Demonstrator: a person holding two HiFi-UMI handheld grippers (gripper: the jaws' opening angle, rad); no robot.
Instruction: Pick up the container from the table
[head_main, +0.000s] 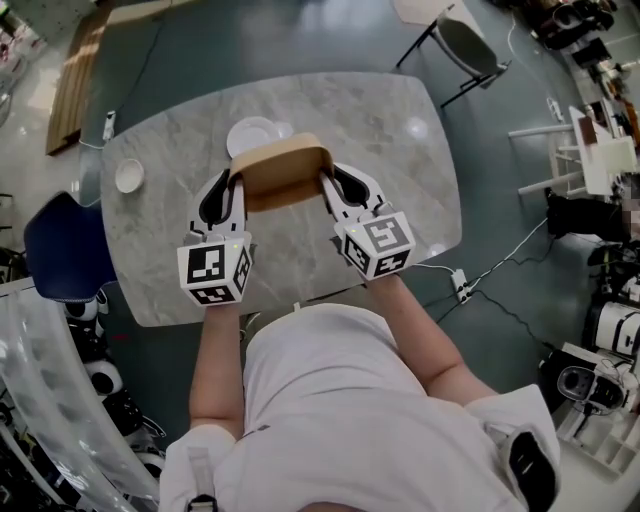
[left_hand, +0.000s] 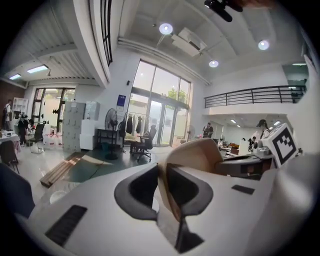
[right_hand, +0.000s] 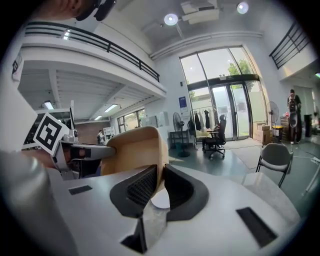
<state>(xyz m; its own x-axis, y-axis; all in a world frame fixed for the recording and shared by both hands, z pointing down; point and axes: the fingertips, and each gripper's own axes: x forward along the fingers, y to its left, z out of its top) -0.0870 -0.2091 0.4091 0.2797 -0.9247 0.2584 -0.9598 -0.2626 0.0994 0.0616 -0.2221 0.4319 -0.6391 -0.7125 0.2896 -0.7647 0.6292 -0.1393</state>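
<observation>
A tan, rounded container hangs in the air above the grey marble table, held from both sides. My left gripper is shut on its left wall, which shows as a thin tan edge pinched between the dark pads. My right gripper is shut on the container's right wall, with the tan body curving away to the left. Both gripper views look out level across the room, not down at the table.
A white plate lies on the table just beyond the container, and a small white bowl sits near the left edge. A blue chair stands at the table's left, a grey chair at the far right.
</observation>
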